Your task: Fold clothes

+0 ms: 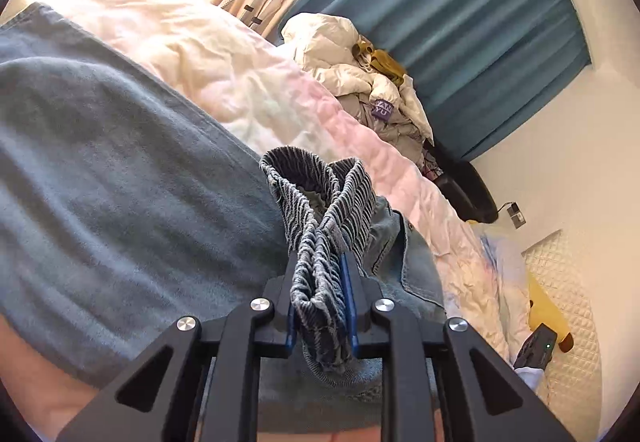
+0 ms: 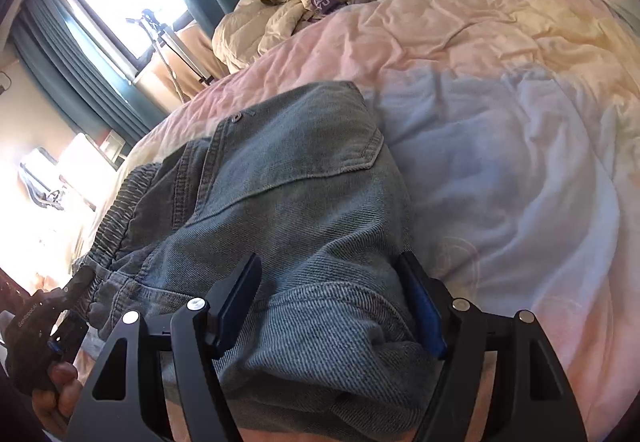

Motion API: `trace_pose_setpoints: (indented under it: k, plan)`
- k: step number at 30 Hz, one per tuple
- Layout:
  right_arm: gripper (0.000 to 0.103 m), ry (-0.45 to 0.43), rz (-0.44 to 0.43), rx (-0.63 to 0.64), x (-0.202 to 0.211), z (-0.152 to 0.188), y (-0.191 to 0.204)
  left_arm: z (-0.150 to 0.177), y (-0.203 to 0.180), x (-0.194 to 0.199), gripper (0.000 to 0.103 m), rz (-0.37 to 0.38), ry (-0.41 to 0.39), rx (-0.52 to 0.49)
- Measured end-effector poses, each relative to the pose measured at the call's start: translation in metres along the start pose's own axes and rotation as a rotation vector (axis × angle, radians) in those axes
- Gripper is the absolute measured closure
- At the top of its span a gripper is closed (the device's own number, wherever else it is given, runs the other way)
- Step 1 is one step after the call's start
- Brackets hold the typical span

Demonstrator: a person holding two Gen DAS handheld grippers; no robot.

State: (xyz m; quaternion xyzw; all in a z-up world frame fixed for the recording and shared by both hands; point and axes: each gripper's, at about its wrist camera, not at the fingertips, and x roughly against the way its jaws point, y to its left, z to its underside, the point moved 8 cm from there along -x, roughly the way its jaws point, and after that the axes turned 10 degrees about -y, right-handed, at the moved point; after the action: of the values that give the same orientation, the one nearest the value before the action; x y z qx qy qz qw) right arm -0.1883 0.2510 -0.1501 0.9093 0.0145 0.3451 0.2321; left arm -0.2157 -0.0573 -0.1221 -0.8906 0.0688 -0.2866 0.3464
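While left tool pinches jeans waistband, right tool straddles denim, spread wide.

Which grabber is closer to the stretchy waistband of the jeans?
Left. The left gripper is clamped right on the waistband. The right gripper sits open around a fold of the jeans farther down, apart from the waistband.

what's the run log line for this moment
left claw: shut on waistband | right claw: open around jeans | jeans on bed
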Motion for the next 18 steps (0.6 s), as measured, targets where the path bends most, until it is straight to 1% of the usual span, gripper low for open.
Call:
trace_pose_setpoints:
  k: [2, 3, 6, 7, 9, 12, 15, 17, 18]
  plan:
    - [0.032, -0.033, -0.031, 0.032, 0.013, -0.004, 0.01, 0.003, 0.012, 0.009, 0.085, -0.028, 0.008, 0.043]
    - [0.032, -0.05, -0.047, 0.048, 0.02, -0.006, 0.015, 0.008, 0.02, 0.008, 0.085, -0.056, 0.023, 0.05]
    - [0.033, -0.021, -0.029, 0.13, 0.017, 0.005, 0.028, 0.021, 0.041, 0.002, 0.084, -0.134, 0.066, 0.049]
    - [0.033, 0.003, -0.01, 0.158, 0.009, 0.01, 0.029, 0.025, 0.046, 0.002, 0.084, -0.145, 0.073, 0.048]
    - [0.033, 0.05, 0.04, 0.225, -0.011, 0.019, 0.029, 0.027, 0.048, -0.001, 0.083, -0.15, 0.077, 0.044]
    - [0.031, 0.05, 0.06, 0.252, -0.018, 0.028, 0.027, 0.024, 0.049, 0.004, 0.08, -0.15, 0.068, 0.047]
    - [0.03, 0.034, 0.067, 0.25, -0.017, 0.031, 0.028, 0.021, 0.049, 0.012, 0.072, -0.148, 0.056, 0.053]
    - [0.029, 0.029, 0.062, 0.24, -0.015, 0.031, 0.027, 0.019, 0.048, 0.017, 0.064, -0.147, 0.048, 0.056]
    - [0.03, 0.027, 0.059, 0.236, -0.014, 0.031, 0.026, 0.017, 0.048, 0.019, 0.062, -0.146, 0.044, 0.058]
